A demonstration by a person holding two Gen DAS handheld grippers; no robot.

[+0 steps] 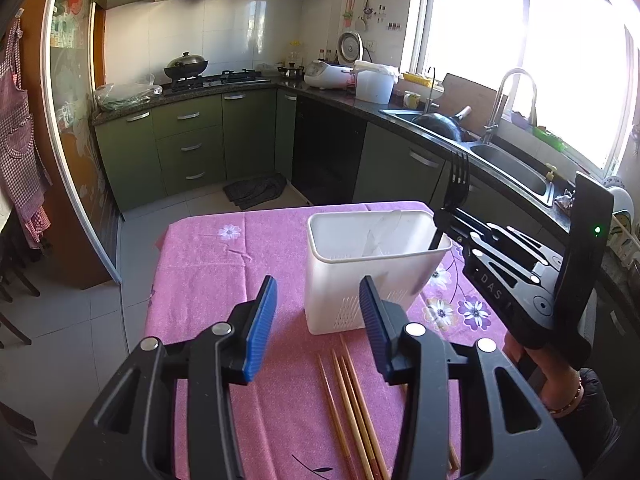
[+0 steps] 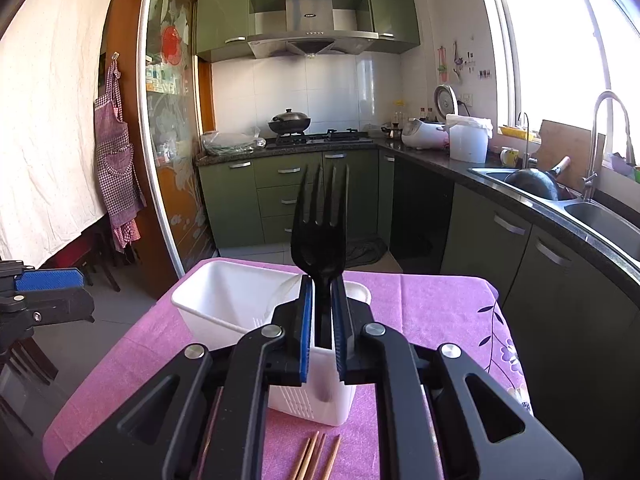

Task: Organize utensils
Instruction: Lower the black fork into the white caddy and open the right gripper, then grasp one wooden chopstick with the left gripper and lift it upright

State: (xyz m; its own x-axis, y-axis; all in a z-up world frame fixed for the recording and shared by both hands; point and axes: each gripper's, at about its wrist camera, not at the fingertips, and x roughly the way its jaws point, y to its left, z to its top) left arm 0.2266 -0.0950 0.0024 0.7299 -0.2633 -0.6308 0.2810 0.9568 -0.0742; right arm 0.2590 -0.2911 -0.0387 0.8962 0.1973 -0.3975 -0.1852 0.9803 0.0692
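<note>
A white plastic utensil holder (image 1: 372, 268) stands on the pink tablecloth (image 1: 216, 280); it also shows in the right wrist view (image 2: 224, 304). My right gripper (image 2: 322, 300) is shut on a black plastic fork (image 2: 322, 224), tines up, handle down over the holder's right compartment. In the left wrist view the right gripper (image 1: 442, 216) holds the fork (image 1: 456, 184) at the holder's right rim. My left gripper (image 1: 318, 308) is open and empty, just in front of the holder. Several wooden chopsticks (image 1: 352, 408) lie on the cloth below it, also seen in the right wrist view (image 2: 316, 456).
The table's far edge drops to a tiled floor (image 1: 80, 340). Green cabinets (image 1: 188, 148), a stove with a wok (image 1: 186, 66) and a sink counter (image 1: 512, 168) lie beyond. A glass sliding door (image 2: 172, 152) stands on the left.
</note>
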